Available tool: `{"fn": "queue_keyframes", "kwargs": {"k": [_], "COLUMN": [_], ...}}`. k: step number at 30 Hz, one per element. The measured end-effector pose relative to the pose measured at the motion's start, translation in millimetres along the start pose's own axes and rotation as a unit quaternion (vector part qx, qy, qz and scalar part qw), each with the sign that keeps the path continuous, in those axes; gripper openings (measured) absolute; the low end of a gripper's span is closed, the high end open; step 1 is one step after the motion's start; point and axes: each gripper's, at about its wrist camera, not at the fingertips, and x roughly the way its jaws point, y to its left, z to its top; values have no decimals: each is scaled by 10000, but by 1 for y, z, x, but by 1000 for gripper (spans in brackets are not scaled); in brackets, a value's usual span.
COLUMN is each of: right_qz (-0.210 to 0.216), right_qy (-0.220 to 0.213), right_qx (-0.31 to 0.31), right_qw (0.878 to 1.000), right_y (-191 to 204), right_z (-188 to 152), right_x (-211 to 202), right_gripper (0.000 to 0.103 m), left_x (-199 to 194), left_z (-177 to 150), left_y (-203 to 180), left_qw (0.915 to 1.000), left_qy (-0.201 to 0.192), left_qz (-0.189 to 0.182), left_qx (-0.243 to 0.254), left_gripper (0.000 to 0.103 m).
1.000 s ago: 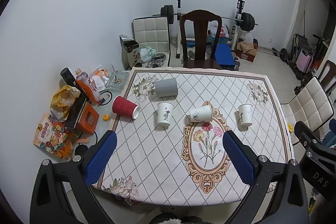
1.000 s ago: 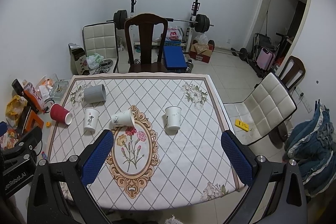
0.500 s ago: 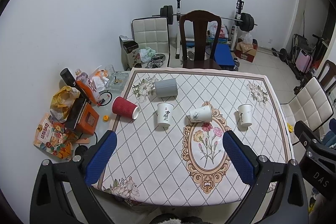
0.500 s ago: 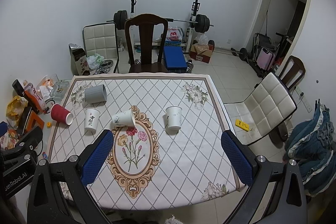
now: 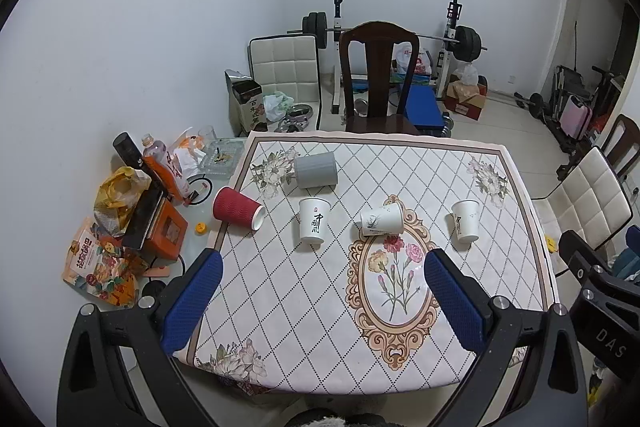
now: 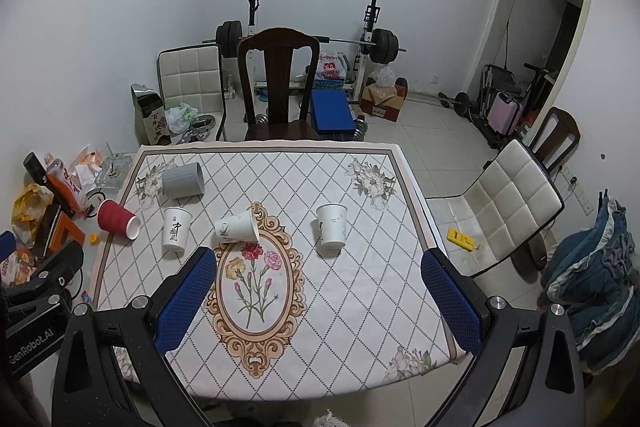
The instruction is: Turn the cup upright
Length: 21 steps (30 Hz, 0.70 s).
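Several cups sit on a table with a floral cloth [image 5: 280, 307]. A red ribbed cup [image 5: 237, 207] lies on its side at the left edge. A grey cup [image 5: 316, 169] lies on its side behind it. A white paper cup [image 5: 382, 219] lies on its side in the middle. Two white cups stand upright, one [image 5: 314, 219] left of centre and one [image 5: 465, 220] at the right. The same cups show in the right wrist view: red [image 6: 117, 218], grey [image 6: 183, 180], lying white [image 6: 237, 225]. My left gripper [image 5: 320, 301] and right gripper [image 6: 316, 301] are open and empty, high above the near table edge.
A dark wooden chair [image 5: 378, 83] stands at the table's far side. A white padded chair [image 6: 500, 203] stands to the right. Clutter of bags and boxes [image 5: 132, 219] lies on the floor to the left. A weight bench and barbell [image 6: 308, 43] stand by the back wall.
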Motion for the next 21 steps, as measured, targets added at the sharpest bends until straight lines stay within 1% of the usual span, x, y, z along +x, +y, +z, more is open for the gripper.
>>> {"fn": "queue_keyframes", "kwargs": {"k": [5,8,10,14,16,18,21], "right_qz": [-41,-43,-101,-315,-557,-696,-861], "right_qy": [67,184,336,768,1015,1310,1856], "right_qx": [81,224,341,586,692,752,835], "right_qw": [9999,9996,9988,9948,9909,9861,9753], "right_y": [5,7,7,0,-9,-18,-36], "right_z": [1,-2,-6,-23,-37,-51,-77], "right_x": [-3,2,12,48,74,101,149], "right_gripper": [103,103,103,103,103,103,103], "left_x": [1,13,25,58,78,104,145], "left_z": [6,6,1,-9,-17,-26,-40], "left_y": [4,6,9,6,1,-6,-30], "left_qw": [9999,9997,9996,9985,9973,9939,9876], "left_qy": [25,73,141,393,570,940,1397], "left_qz": [-129,-181,-225,-255,-274,-418,-471], "left_qx": [44,110,136,290,360,389,540], "left_gripper": [103,103,103,103,103,103,103]}}
